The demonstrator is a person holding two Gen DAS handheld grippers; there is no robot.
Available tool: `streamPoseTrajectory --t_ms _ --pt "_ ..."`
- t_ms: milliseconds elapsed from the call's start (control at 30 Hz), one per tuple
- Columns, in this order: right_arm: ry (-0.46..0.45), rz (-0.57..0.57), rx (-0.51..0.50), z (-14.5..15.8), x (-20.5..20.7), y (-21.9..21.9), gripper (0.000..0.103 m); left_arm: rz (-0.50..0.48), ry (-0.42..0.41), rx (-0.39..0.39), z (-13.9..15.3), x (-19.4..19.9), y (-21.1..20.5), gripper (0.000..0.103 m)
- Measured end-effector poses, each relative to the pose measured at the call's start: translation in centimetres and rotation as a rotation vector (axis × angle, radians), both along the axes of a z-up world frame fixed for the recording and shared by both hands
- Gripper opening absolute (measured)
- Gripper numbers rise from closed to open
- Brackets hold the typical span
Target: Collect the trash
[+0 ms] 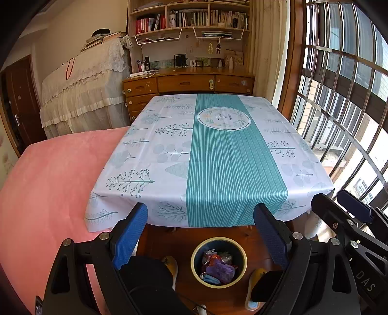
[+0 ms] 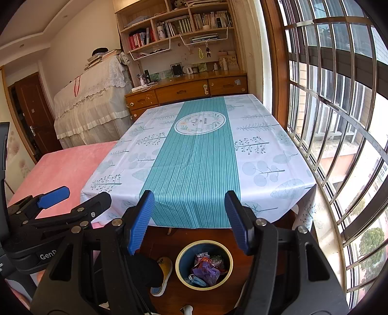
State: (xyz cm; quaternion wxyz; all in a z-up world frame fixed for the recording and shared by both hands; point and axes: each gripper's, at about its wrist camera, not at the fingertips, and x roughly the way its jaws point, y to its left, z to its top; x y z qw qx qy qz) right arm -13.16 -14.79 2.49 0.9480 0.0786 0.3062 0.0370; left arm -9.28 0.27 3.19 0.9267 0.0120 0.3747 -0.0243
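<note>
Nearest, on the wooden floor [image 1: 165,244] just this side of the table: a round bin [image 1: 218,262], dark blue inside with a pale yellow rim, upright, between two yellow slippers [image 2: 163,276]. Inside, the trash [image 1: 219,267]: crinkled purple and red wrappers, some clear film, a blue face mask [image 2: 197,280] low at the near left. All light, soft and crushable, likely slick on the foil and film; nothing fragile to judge by looks. Best taken by a bunched fold or raised edge rather than a flat face, with a gentle pinch. Mask easiest by its strap or pleated edge. Bin itself stiff, light, best gripped at the rim.

Left gripper [image 1: 206,233] hanging above the bin, jaws wide apart, blue pads bare, nothing held. Right gripper [image 2: 190,220] just beside it on the right, likewise parted about halfway and empty.

Farther out, the table [image 2: 266,169] under a white leaf-print cloth with a teal striped runner; no loose litter visible on it. Pink bed [image 1: 48,181] at left. Beyond, a wooden dresser [image 1: 184,83], bookshelves [image 1: 191,19] above, barred window [image 1: 339,97] at right.
</note>
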Motion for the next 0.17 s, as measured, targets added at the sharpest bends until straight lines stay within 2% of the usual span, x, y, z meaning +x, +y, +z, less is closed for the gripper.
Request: streamPoseTrajectory --t_ms 167 --pt "0.0 0.001 0.0 -0.02 0.0 -0.04 0.057 0.0 0.003 0.0 -0.13 0.12 0.18 0.09"
